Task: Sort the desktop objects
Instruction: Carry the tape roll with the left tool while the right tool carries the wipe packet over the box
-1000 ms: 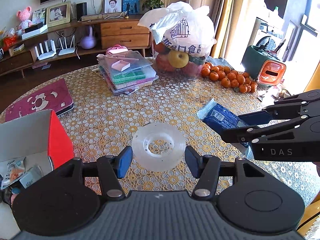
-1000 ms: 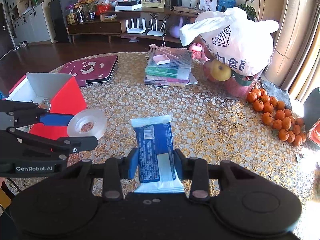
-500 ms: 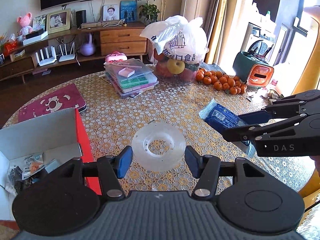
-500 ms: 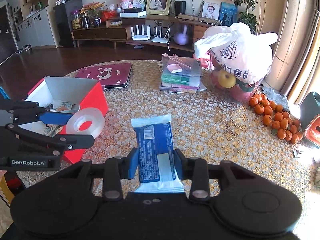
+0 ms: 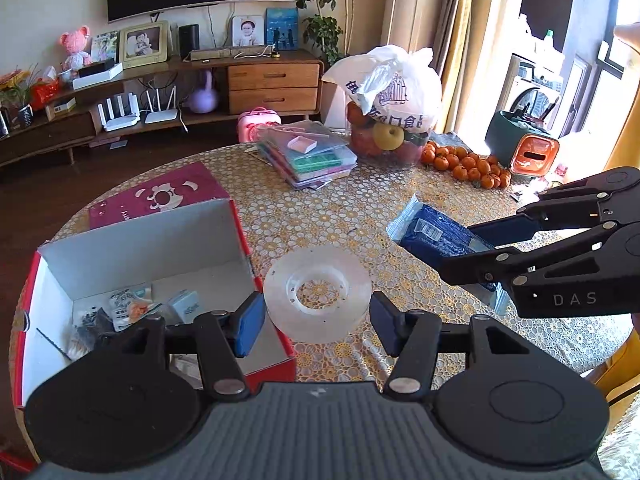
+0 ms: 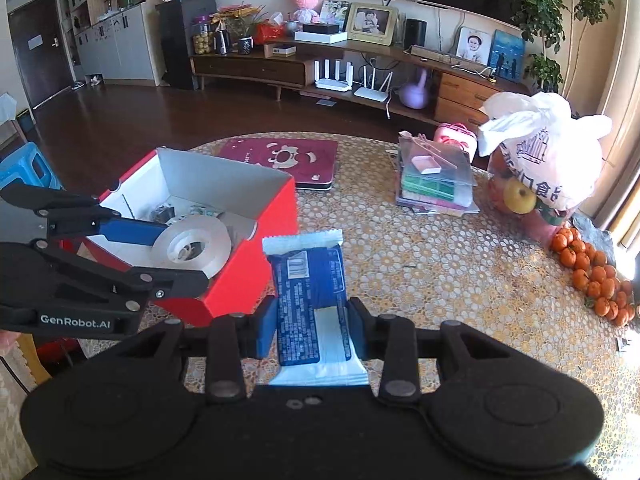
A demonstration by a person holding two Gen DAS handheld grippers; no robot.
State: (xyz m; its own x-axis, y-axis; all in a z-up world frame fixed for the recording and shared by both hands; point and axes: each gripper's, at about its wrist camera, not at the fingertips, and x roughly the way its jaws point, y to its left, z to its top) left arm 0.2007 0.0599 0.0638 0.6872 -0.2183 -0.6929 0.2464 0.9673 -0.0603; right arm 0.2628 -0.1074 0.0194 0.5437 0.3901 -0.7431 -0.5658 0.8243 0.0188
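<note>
While both grippers hang above the lace-patterned table (image 5: pixel 328 208), each carries one item. Left gripper (image 5: pixel 316 322): jaws set wide, closed against the rim of a clear tape roll (image 5: pixel 317 293), which sits flat between the blue pads (image 5: pixel 249 328); seen from the right wrist view, the roll (image 6: pixel 193 249) hangs over the near right corner of the red box (image 6: pixel 256 248). Right gripper (image 6: pixel 311 334): jaws narrow, clamped on a blue snack packet (image 6: pixel 308 300), its white crimped end pointing away from the camera; in the left wrist view the packet (image 5: pixel 436 236) is held above the cloth, to the right of the roll. Red box, open top, white interior: holds several small packets and sachets (image 5: pixel 132 308), contents partly hidden behind the left gripper's body. Also on the table: a maroon flat case (image 5: pixel 160 196) behind the box, a stack of clear plastic cases (image 5: pixel 308 156), a white plastic bag of fruit (image 5: pixel 392 100), and a loose heap of small oranges (image 5: pixel 468 166) just beside the bag.
</note>
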